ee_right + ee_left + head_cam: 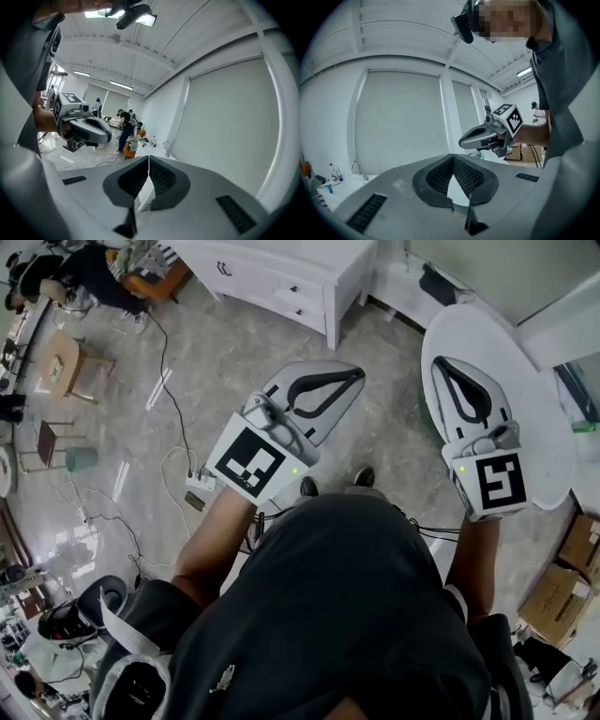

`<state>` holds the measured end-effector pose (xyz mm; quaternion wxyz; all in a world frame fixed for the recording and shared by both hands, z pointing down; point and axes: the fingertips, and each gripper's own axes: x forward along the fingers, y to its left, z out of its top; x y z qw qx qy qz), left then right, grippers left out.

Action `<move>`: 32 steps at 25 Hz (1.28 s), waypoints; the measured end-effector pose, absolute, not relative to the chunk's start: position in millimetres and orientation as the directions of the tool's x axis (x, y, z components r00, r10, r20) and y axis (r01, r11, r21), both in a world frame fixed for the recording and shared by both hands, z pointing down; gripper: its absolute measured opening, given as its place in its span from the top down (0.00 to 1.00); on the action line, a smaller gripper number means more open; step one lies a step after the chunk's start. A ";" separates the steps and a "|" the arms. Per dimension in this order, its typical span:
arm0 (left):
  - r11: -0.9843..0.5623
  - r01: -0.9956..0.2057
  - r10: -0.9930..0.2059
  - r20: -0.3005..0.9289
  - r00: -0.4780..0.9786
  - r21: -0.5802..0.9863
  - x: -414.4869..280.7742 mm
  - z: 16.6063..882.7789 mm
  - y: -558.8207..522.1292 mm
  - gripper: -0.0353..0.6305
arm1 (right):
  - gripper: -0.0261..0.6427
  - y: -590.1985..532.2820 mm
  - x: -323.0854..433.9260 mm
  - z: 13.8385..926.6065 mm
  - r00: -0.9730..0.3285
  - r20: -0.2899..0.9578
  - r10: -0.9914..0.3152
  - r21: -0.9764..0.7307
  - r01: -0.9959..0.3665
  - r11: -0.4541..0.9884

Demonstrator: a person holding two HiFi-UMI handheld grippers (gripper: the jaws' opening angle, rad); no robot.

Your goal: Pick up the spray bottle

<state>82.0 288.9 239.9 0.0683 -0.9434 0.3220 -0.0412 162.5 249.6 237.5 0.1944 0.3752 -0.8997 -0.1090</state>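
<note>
**Inspector:** Report bounds and clearance, largest item first.

**Operator:** Marble floor: broad and open ahead of the left gripper. Closed at the far side by a white cabinet, near corner toward the round table. Crossed on the left part by loose cables, down to a power strip, seen just beside the left gripper's body in the head view.

**Inspector:** Right side?

**Operator:** Round white table, curved rim beneath the right gripper. Gripper tip just inside the rim on the cabinet side, bare tabletop beyond. Cardboard boxes on the floor past the table's near edge, well apart from both tools.

**Inspector:** State of each tool.

**Operator:** Left: clenched, tip to tip, empty. Right: clenched likewise, empty. Held side by side, well apart, open floor between.

**Inspector:** Location of the spray bottle.

**Operator:** Not positively identified. Two small bottles upright beside a faucet on a white counter. Low at the left edge of the left gripper view, well apart from both tools. Too small to tell whether either carries a spray head.
</note>
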 end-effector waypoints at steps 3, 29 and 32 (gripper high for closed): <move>-0.763 -0.632 -0.642 0.044 0.766 -0.136 94.5 239.7 274.3 0.94 | 0.95 235.5 173.3 233.6 -0.669 0.270 -0.692 0.344 -0.605 0.718; -0.767 -0.623 -0.641 0.118 0.759 -0.154 173.3 253.0 231.6 0.94 | 0.95 185.5 250.6 254.3 -0.692 0.247 -0.678 0.263 -0.626 0.734; -0.777 -0.613 -0.628 0.107 0.771 -0.141 166.2 256.2 222.4 0.94 | 0.95 180.3 245.1 259.3 -0.674 0.265 -0.689 0.270 -0.634 0.724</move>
